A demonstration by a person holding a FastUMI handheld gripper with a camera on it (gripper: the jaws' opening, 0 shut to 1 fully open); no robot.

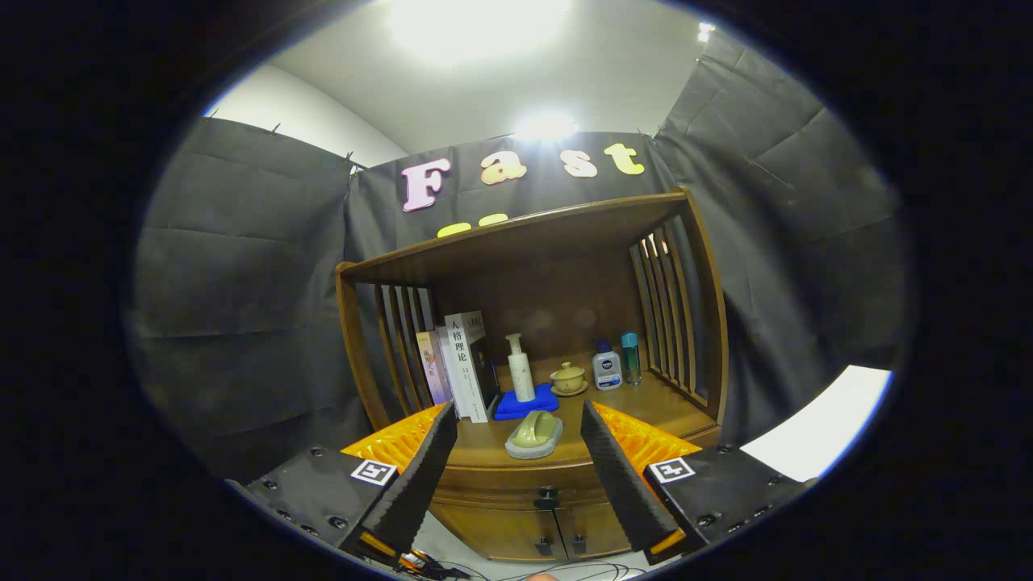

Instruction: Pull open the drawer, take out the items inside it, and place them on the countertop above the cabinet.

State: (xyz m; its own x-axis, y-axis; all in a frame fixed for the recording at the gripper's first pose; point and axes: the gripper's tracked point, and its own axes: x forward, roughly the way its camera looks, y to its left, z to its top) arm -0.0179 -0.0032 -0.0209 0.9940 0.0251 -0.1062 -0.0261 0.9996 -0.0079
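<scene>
I face a brown wooden cabinet [533, 339] with slatted sides, and I place everything by its drawer knob [547, 494], the small dark one on the shut drawer front [516, 476] just under the countertop [646, 403].

My gripper [516, 476] hangs in front of the cabinet with its jaws spread wide and nothing between them; neither finger touches anything. The knob sits between my fingers and a little beyond them.

Directly above the knob, on the countertop, lies a pale green soap-shaped piece on a grey pad [534, 434]. Further back from the knob stand a white pump bottle [520, 367] on a folded blue cloth [526, 402], a small yellow lidded cup on a saucer [568, 378], a white-and-blue bottle [607, 365], a slim teal bottle [630, 357] and a row of upright books [456, 367].

What the drawer holds I cannot see. This fits either standing ready to pull it open, or the drawer closed again with its items already up above. If it is the former, I judge the need is to line up squarely on that small knob.
</scene>
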